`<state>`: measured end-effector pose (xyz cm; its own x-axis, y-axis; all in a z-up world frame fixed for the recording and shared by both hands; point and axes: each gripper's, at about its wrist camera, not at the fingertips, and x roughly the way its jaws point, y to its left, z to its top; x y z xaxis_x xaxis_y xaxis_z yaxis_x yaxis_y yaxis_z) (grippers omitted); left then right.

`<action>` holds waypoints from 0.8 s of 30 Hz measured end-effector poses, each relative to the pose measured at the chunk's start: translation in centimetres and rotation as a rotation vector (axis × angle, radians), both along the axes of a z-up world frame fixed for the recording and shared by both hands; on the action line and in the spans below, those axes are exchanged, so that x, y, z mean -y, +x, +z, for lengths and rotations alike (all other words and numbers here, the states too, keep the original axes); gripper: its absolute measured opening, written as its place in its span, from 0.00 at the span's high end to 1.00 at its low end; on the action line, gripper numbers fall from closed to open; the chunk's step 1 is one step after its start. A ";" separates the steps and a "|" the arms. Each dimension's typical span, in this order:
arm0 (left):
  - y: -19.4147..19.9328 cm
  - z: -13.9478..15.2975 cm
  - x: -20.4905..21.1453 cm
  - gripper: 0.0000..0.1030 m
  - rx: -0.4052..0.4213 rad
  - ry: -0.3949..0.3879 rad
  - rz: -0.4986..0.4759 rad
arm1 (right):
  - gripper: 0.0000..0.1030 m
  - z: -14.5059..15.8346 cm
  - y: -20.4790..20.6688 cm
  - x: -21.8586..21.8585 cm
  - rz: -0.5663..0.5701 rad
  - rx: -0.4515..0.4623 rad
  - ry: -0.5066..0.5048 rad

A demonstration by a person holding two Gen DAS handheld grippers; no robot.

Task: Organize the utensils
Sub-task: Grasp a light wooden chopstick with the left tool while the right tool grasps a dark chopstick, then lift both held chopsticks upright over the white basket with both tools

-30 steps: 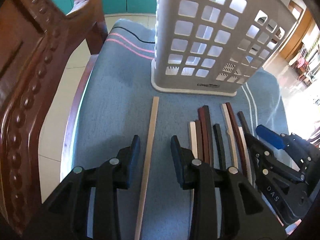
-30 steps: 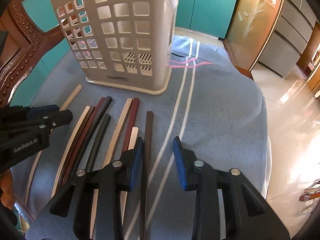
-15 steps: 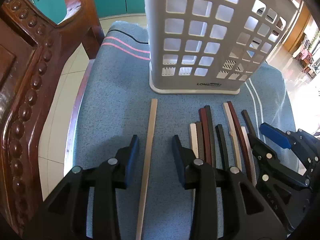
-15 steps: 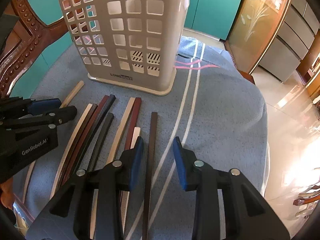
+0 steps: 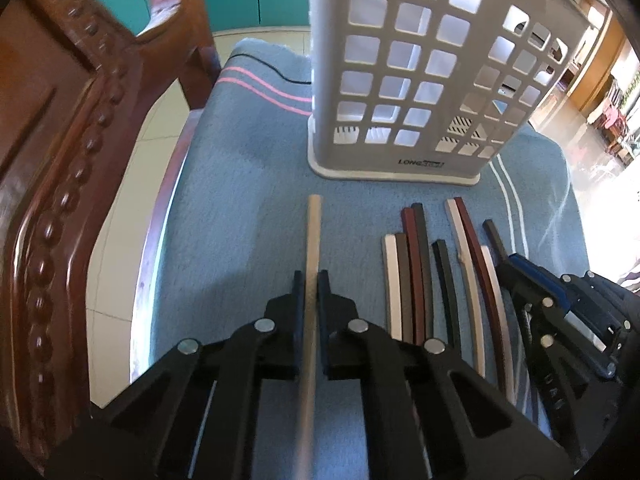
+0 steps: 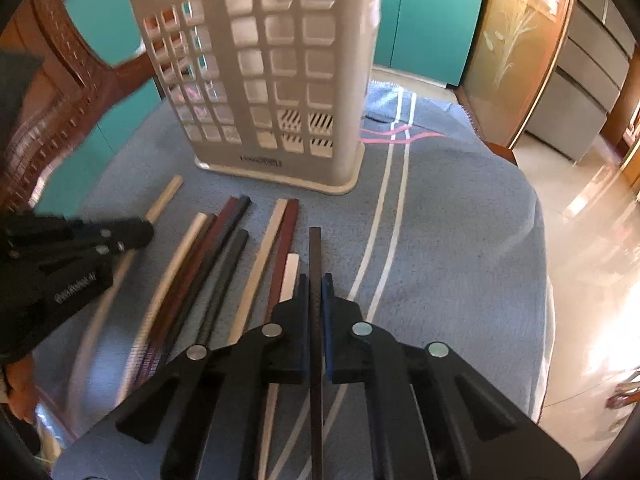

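Note:
Several chopsticks (image 5: 416,264) in cream, maroon and dark tones lie in a row on the blue cloth in front of a grey perforated utensil holder (image 5: 408,80), also in the right wrist view (image 6: 272,80). My left gripper (image 5: 311,276) is shut on a cream chopstick (image 5: 313,232) at the left of the row. My right gripper (image 6: 316,278) is shut on a dark brown chopstick (image 6: 315,252) at the right end of the row. Each gripper shows at the edge of the other's view.
A carved wooden chair back (image 5: 60,184) rises close at the left of the cloth. The blue cloth (image 6: 460,240) with white stripes drops off at the right to a tiled floor (image 6: 580,260). Teal cabinets (image 6: 428,20) stand behind.
Both grippers were open over their chopsticks; both have now closed on them. The left jaws hold the cream stick, the right jaws the dark brown stick.

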<state>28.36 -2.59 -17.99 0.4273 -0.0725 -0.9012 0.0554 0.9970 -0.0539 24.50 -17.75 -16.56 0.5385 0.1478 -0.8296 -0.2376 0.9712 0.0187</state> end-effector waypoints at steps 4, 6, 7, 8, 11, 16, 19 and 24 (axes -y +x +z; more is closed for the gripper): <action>-2.2 1.8 -0.6 0.93 0.054 -0.032 0.002 | 0.94 3.0 -1.5 1.2 -0.007 0.072 0.022; -3.5 3.7 -0.6 0.93 0.099 -0.046 -0.008 | 0.94 5.1 -2.6 2.0 -0.007 0.117 0.044; -4.2 4.7 -0.5 0.93 0.127 -0.050 -0.016 | 0.94 6.1 -3.1 2.3 -0.007 0.138 0.053; -4.8 5.8 -0.5 0.93 0.153 -0.055 -0.024 | 0.94 7.2 -3.8 2.7 -0.007 0.163 0.065; -6.7 9.0 -0.4 0.93 0.228 -0.083 -0.046 | 0.94 10.0 -5.8 3.6 -0.007 0.224 0.105; -10.1 13.8 -0.8 0.93 0.343 -0.127 -0.081 | 0.94 14.1 -8.4 4.9 0.004 0.313 0.144; -10.9 16.8 -0.3 0.93 0.396 -0.146 -0.106 | 0.94 16.5 -9.5 5.3 0.019 0.358 0.171; -12.3 21.6 -1.0 0.93 0.479 -0.193 -0.134 | 0.93 20.6 -10.3 5.7 0.037 0.443 0.211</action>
<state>16.09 -1.59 3.57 0.7632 -0.3000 -0.5723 0.2447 0.9539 -0.1737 14.20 -23.45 4.00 0.8243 0.3134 -0.4716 -0.3013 0.9479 0.1033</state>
